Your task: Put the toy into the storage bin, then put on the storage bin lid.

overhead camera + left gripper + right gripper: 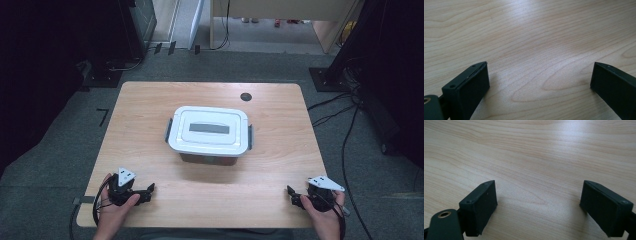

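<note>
A white plastic storage box with a grey strip on its lid and a grey latch at each end sits shut in the middle of the wooden table. My left gripper rests near the table's front left corner, held in a hand, well short of the box. In the left gripper view its jaws stand wide apart over bare wood, so the left gripper is open and empty. My right gripper lies near the front right corner, its tip pointing left. The right gripper is also open over bare wood.
A round dark cable hole sits in the table's far right part. Black stands and cables crowd the floor to the right, and dark equipment stands at the back left. Bare wood surrounds the box on all sides.
</note>
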`<state>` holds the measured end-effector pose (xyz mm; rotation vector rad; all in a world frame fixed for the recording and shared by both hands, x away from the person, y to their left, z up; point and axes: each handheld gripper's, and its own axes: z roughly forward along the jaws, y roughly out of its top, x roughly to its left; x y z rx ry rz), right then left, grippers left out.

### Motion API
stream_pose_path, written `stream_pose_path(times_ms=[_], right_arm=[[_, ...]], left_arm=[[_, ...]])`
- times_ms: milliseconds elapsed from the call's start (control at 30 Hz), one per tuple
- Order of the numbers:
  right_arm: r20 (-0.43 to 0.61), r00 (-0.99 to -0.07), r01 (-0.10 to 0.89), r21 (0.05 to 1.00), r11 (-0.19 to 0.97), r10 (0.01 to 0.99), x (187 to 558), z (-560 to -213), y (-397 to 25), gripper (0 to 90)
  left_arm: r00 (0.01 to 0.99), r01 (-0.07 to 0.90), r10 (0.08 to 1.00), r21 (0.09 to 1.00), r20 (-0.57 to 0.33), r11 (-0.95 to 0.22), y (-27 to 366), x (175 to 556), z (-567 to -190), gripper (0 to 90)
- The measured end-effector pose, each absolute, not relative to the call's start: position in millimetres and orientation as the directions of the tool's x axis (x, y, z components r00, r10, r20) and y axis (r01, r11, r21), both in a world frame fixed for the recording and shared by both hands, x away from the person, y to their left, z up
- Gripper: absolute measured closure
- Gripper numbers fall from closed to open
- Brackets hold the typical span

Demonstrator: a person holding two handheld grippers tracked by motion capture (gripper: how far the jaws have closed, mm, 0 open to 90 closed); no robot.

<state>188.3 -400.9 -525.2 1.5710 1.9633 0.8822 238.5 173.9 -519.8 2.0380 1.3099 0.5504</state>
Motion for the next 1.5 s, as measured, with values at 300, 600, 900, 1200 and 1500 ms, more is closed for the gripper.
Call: stream_pose_path(times_ms=[300, 600, 900, 1200, 1500], right_arm=[[0.03, -0.232, 0.669, 0.731, 0.137, 0.972, 188.3, -525.2, -401.0, 13.4], [0.03, -0.232, 0.669, 0.731, 0.137, 0.972, 188.3, -525.2, -401.0, 13.4], [0.03, -0.232, 0.669, 0.731, 0.137, 0.972, 188.3, -525.2, -401.0, 13.3], [0.03, -0.229, 0.67, 0.73, 0.135, 0.973, 189.3, -525.3, -400.5, 12.4], [0.03, -0.229, 0.67, 0.73, 0.135, 0.973, 189.4, -525.3, -400.6, 12.4]], left_arm=[[0.412, 0.64, 0.911, 0.711, 0.003, -0.292, 173.8, 238.7, -519.8, 2.1], [0.412, 0.64, 0.911, 0.711, 0.003, -0.292, 173.8, 238.7, -519.9, 2.1], [0.414, 0.64, 0.91, 0.711, 0.002, -0.292, 174.2, 238.6, -519.8, 2.1], [0.412, 0.64, 0.911, 0.712, 0.0, -0.289, 174.5, 237.5, -519.9, 2.1], [0.411, 0.641, 0.911, 0.712, -0.002, -0.287, 174.8, 237.7, -519.8, 2.1]])
